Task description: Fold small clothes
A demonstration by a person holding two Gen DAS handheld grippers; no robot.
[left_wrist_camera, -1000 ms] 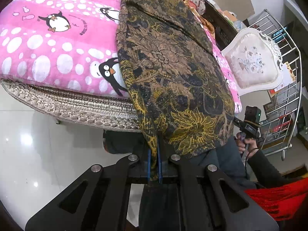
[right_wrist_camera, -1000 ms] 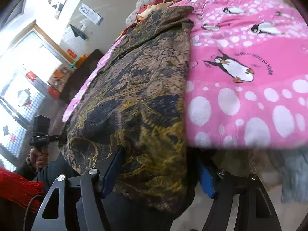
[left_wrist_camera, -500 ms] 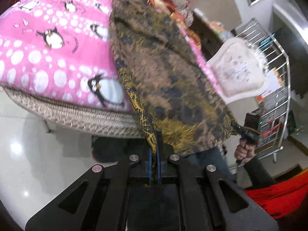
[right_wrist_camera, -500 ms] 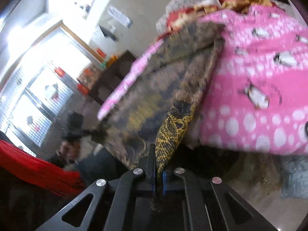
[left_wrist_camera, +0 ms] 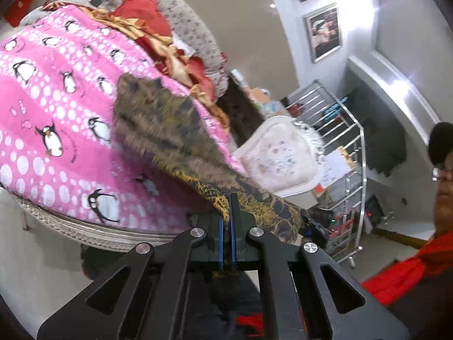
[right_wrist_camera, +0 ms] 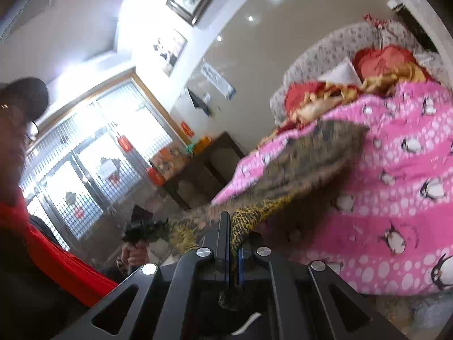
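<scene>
A pink penguin blanket (left_wrist_camera: 56,119) dotted with white covers a bed and is the landmark here. Behind it, heaped red and gold bedding (left_wrist_camera: 158,36) rests against a grey flowered headboard (left_wrist_camera: 195,36). Beside the blanket's far edge stands a white cushioned chair (left_wrist_camera: 280,158), with a metal rack (left_wrist_camera: 348,147) beyond it. A brown and gold patterned garment (left_wrist_camera: 164,130) lies across the blanket, its near end lifted off the blanket's front edge and blurred. The left gripper (left_wrist_camera: 226,212) has its jaws pressed together on one corner of the garment. The right gripper (right_wrist_camera: 230,235) has its jaws pinched on another corner.
</scene>
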